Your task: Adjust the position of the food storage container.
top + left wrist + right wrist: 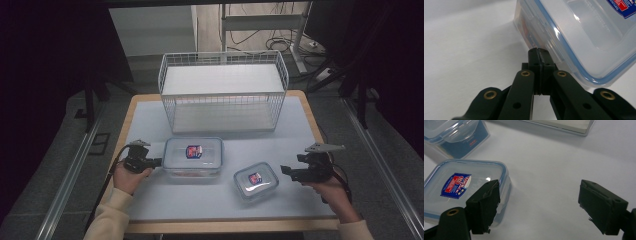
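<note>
A large clear lidded container [194,156] with a blue seal and a red-blue label sits at the table's middle left. My left gripper [160,162] lies low beside its left end. In the left gripper view the jaws are pressed together, and the left gripper [539,51] has its tips right at the side wall of that container [584,37]; nothing shows between the pads. A smaller container [256,179] of the same kind lies to the right. My right gripper [284,170] stands open just right of it, and the right gripper [539,185] has its left jaw over the small container's [461,187] corner.
A white wire basket [223,95] stands at the back of the table [210,200], open at the top. Bare tabletop lies in front of both containers and between the right gripper's jaws. Dark floor and rails flank the table.
</note>
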`<state>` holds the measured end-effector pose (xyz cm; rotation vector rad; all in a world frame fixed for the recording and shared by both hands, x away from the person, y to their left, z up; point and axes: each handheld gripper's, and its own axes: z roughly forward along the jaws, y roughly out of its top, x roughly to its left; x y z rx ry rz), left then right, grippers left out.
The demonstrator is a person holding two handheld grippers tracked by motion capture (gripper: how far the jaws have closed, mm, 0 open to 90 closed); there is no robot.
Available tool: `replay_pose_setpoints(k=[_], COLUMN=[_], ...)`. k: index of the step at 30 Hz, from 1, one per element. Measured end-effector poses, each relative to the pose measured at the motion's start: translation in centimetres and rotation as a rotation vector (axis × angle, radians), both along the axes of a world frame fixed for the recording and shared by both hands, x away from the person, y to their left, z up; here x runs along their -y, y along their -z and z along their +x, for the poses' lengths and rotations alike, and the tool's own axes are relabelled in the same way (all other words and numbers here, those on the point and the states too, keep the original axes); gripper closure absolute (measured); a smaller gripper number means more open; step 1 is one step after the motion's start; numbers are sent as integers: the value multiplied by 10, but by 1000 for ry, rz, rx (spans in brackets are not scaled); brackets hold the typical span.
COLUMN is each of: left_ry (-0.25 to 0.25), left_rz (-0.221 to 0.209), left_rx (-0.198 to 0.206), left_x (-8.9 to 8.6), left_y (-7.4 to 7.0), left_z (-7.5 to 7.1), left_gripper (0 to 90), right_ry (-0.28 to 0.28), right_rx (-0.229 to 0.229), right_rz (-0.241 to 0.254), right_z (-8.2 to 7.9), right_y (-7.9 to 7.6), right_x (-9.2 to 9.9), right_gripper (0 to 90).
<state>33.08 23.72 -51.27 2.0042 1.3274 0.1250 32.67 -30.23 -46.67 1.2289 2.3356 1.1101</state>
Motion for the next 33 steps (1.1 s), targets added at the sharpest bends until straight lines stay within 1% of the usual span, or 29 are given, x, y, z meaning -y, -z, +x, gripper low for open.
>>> replay_pose_setpoints(k=[3,4,5,8,10,15,18,22,25,30,33], left_ry=[4,14,14,17,14,23,27,38,46,45,46], left_rz=[1,4,4,2,25,8,0,0,1,-9,-7], left_rx=[3,3,3,-4,1,-7,-8,-7,-7,-2,1], left_x=[7,12,12,21,30,42,46,52,54,56,57], left_y=[0,-1,-1,-2,-3,-4,-3,-4,-4,-3,-3], left_z=[0,1,1,3,7,12,14,16,16,16,17], left_gripper=[900,900,899,900,900,900,899,899,899,899,899], right_ry=[-1,-1,-1,-3,-5,-8,-8,-10,-8,-5,-7], right_rx=[1,1,1,0,-1,-4,-5,-5,-6,-3,-3], right_rz=[0,1,1,1,0,-1,-1,-5,-3,1,1], right_z=[0,0,0,0,0,-1,-1,0,-1,0,0], right_y=[0,0,0,0,0,0,1,1,1,1,1], right_x=[0,0,0,-1,-2,-2,-3,-3,-3,-4,-5], right_gripper=[175,175,175,175,175,175,175,175,175,175,175])
